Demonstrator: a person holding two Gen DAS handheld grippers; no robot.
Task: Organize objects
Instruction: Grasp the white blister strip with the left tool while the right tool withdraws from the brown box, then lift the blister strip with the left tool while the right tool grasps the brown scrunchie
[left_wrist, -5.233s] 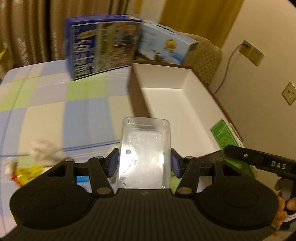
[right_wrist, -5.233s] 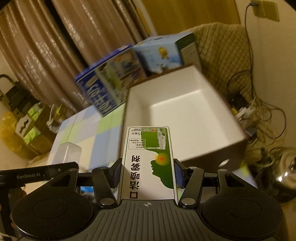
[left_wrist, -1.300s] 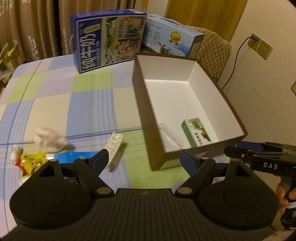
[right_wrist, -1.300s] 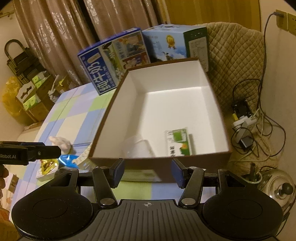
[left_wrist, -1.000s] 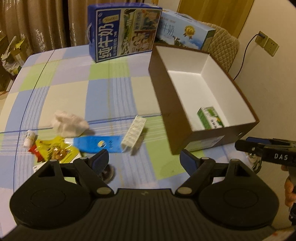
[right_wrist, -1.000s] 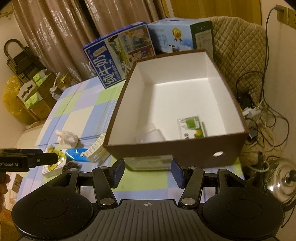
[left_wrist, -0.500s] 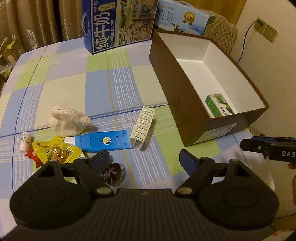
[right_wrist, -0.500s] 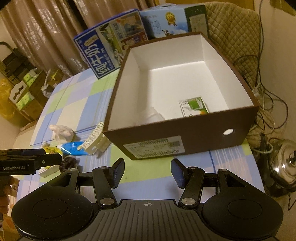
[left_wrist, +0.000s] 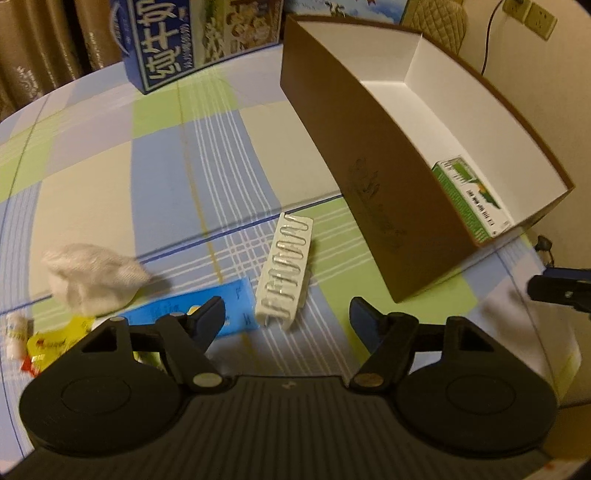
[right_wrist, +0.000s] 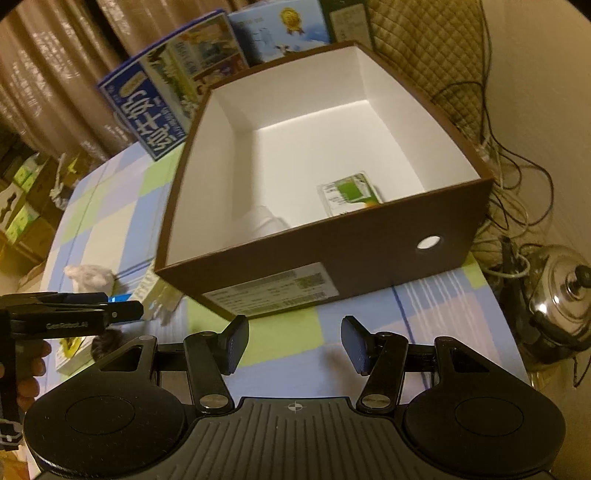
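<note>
Left wrist: ridged white blister strip (left_wrist: 286, 273) beyond wide-spread left tongs (left_wrist: 287, 320) (right tongs (right_wrist: 294, 344) likewise gaping, empty).

You've got a checked tablecloth (left_wrist: 110, 177) in blue, green and cream. At its far edge stands a blue milk carton (left_wrist: 199, 37), with a lighter blue carton (right_wrist: 280, 29) just beside it. Brown curtains (right_wrist: 62, 70) hang behind them. A quilted chair back (right_wrist: 424, 55) is past the table, tangled cables (right_wrist: 517, 177) and a steel pot (right_wrist: 561, 291) on the floor, wall sockets (left_wrist: 532, 16) upper right.
</note>
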